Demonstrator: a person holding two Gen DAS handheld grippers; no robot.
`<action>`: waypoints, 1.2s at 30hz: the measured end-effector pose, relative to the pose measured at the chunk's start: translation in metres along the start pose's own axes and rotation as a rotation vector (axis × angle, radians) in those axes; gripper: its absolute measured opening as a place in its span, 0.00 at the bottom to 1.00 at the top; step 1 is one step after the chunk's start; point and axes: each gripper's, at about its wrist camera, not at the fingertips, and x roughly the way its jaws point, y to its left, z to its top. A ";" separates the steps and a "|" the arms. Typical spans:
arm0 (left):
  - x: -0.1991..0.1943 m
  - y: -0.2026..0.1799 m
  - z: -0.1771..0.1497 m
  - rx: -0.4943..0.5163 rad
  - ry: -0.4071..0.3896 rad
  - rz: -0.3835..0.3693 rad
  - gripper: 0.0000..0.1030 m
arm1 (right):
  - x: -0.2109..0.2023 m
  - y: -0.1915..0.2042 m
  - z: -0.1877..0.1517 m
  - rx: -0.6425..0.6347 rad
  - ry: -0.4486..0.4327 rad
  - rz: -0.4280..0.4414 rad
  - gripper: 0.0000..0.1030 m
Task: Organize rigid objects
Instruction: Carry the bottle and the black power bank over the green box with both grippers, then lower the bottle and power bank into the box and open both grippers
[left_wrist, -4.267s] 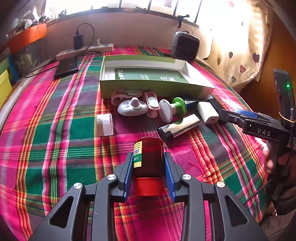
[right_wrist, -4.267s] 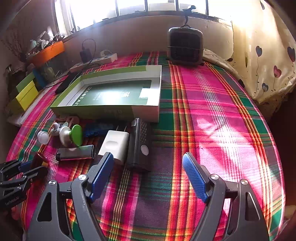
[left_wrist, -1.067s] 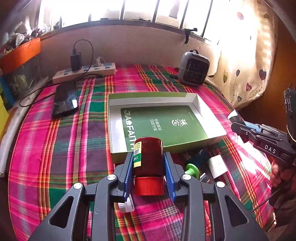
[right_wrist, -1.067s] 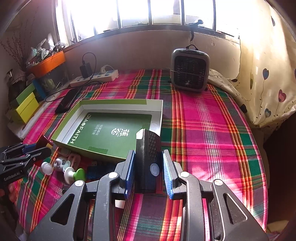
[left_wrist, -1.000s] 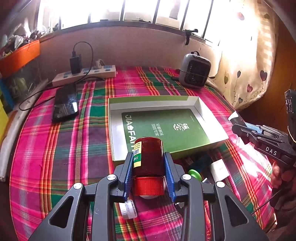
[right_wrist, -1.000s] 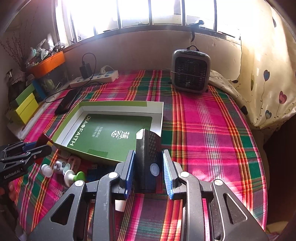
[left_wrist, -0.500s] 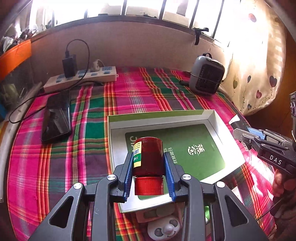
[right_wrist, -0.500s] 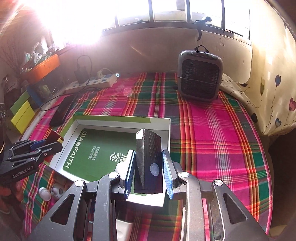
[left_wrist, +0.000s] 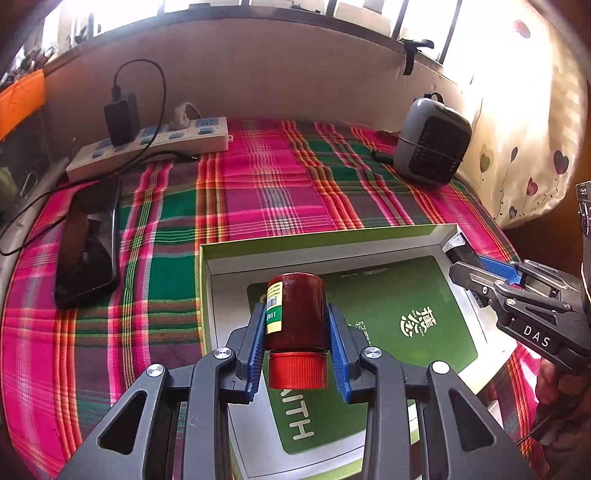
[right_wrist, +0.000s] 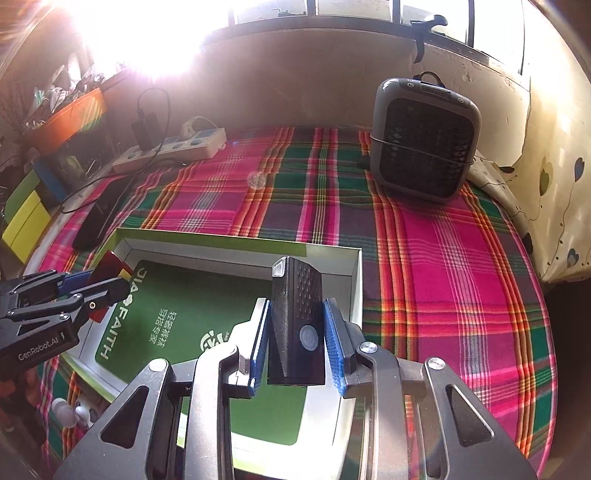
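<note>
Both tools have travelled forward from the clutter of small items to hang over the open green box (left_wrist: 317, 242), each carrying what it held a second ago. Gripped between the blue pads of the left tool (left_wrist: 297, 341) is a dark red bottle (left_wrist: 297, 314), lying along the fingers with its red ribbed cap (left_wrist: 298, 370) toward the camera and its yellow-green label (left_wrist: 273, 306) on the left side; it is held above the left part of the box, over the green printed sheet (left_wrist: 399, 325) lining the box floor. The right tool (right_wrist: 297, 349) is clamped on a black rectangular device (right_wrist: 297, 314) with a dimpled face and a round button, tilted nose-up above the right part of the box, near its right wall (right_wrist: 356, 284). Each tool shows at the edge of the other's view.

The box sits on a bench covered with a pink and green plaid cloth (left_wrist: 277, 192). Behind it lie a black smartphone (left_wrist: 86, 242) and a white power strip (left_wrist: 155, 142) with a black charger plugged in; a small grey fan heater (right_wrist: 424, 138) stands at the far right. A few small white items (right_wrist: 74, 411) show at the box's near left corner.
</note>
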 end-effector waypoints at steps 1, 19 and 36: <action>0.002 0.001 0.000 -0.002 0.003 0.000 0.30 | 0.002 0.000 0.001 -0.002 0.002 -0.002 0.29; 0.016 -0.002 0.002 0.019 0.010 0.023 0.30 | 0.019 0.004 0.002 -0.027 0.022 -0.020 0.29; 0.017 -0.002 0.002 0.022 0.013 0.029 0.31 | 0.023 0.007 0.002 -0.033 0.024 -0.014 0.29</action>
